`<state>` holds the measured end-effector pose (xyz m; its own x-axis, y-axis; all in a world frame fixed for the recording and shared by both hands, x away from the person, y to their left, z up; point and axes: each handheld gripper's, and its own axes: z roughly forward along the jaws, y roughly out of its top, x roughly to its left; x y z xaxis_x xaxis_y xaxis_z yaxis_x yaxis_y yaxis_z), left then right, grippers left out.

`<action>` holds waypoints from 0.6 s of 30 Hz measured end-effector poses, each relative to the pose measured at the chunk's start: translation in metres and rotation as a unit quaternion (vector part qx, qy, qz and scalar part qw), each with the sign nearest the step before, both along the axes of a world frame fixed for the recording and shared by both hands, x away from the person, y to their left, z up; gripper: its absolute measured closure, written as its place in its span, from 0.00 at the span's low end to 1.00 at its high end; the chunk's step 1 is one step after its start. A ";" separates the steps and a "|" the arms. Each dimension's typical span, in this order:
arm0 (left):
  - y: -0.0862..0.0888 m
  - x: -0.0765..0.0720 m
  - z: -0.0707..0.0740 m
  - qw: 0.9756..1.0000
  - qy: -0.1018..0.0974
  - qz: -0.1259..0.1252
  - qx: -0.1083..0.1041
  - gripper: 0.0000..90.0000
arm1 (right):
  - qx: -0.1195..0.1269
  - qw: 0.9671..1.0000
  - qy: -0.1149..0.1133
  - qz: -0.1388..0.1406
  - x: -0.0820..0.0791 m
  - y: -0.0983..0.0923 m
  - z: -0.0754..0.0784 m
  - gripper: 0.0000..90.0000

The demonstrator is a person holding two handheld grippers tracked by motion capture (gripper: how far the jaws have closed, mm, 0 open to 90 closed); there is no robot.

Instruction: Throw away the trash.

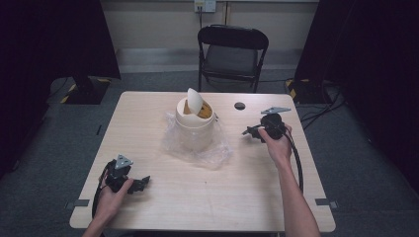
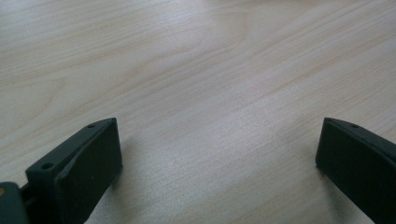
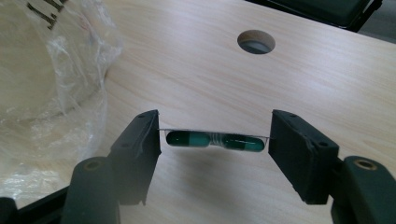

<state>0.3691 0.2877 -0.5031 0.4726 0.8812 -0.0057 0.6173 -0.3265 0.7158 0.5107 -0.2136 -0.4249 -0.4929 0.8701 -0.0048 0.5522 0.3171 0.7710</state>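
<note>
Matt pale wood-grain table (image 2: 210, 70)

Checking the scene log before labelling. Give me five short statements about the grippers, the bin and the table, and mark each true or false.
1. The right hand-held gripper holds a blister strip of green capsules between its jaws. True.
2. The left hand-held gripper is shut on a plastic bag. False: its jaws stand wide apart over bare table, with nothing between them.
3. The cream bin stands on a crumpled clear plastic bag. True.
4. The bin's swing lid lies flat and closed. False: it is tilted up, showing the opening.
5. The table has a round hole near its far edge. True.
</note>
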 end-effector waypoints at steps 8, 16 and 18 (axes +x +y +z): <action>0.000 0.000 0.000 1.000 0.000 0.001 0.001 0.00 | 0.011 1.000 -0.008 0.006 -0.006 0.006 0.014 0.38; 0.000 0.000 0.000 1.000 0.000 0.000 -0.001 0.00 | 0.022 0.999 -0.022 0.022 -0.010 0.021 0.033 0.38; 0.000 0.000 0.000 1.000 0.001 -0.002 0.002 0.00 | 0.024 0.999 -0.026 0.025 -0.011 0.024 0.037 0.38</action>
<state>0.3692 0.2881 -0.5029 0.4757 0.8796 -0.0033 0.6178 -0.3314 0.7131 0.4999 -0.1893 -0.3877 -0.5355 0.8445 0.0086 0.4954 0.3058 0.8131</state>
